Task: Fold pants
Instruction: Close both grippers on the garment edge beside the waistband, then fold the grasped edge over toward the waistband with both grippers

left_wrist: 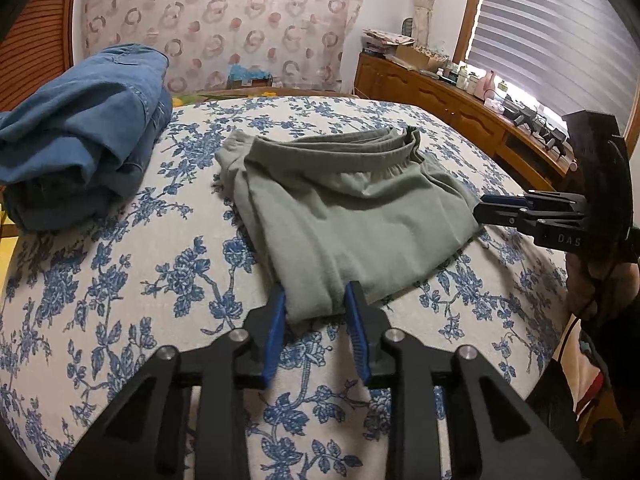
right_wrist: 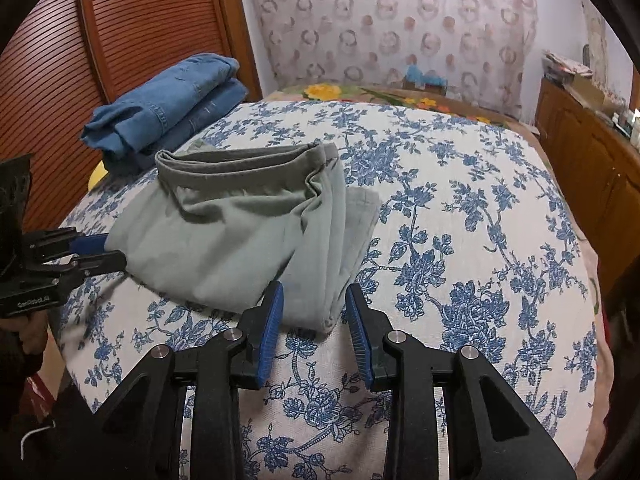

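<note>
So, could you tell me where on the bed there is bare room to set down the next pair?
The floral bedspread lies bare to the right of the green pants, up to the wooden cabinets. It is crowded on the left, where the folded jeans sit close behind the green pants.

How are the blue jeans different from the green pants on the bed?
The blue jeans are thick denim; the green pants are thinner and softer-looking. The jeans lie in a bulky pile near the wooden headboard, while the pants lie flatter in the middle of the bed. Nothing touches the jeans, but both grippers sit at the pants' near edge. Both are folded and rest on the flowered bedspread.
</note>
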A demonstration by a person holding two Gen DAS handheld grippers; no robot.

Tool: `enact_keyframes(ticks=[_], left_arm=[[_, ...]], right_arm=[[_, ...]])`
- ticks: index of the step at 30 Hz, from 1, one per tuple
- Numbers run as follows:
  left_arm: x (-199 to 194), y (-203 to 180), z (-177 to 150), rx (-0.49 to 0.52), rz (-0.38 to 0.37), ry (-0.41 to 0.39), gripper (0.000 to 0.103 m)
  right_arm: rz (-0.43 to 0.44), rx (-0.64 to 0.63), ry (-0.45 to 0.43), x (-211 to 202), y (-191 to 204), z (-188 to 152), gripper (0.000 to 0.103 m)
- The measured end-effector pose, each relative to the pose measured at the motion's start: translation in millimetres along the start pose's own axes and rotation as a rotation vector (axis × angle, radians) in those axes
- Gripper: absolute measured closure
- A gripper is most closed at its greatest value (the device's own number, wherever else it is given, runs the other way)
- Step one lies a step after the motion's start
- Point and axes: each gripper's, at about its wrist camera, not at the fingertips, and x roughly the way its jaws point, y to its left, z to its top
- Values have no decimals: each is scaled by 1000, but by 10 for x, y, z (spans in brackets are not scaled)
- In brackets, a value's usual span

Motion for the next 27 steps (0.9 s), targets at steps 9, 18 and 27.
enact_keyframes(ticks=[9,18,27], left_arm=[[17,11,4,10,10,-10,81],[-27,10,2,16,35,-52,93],[-425,-66,-15,5,6,-116,95]], right_arm=[[6,-20,25,14,42,-35,92],[-101,6,-42,-117,-27,-68,100],[-8,15,-68,-346,55,-164,100]])
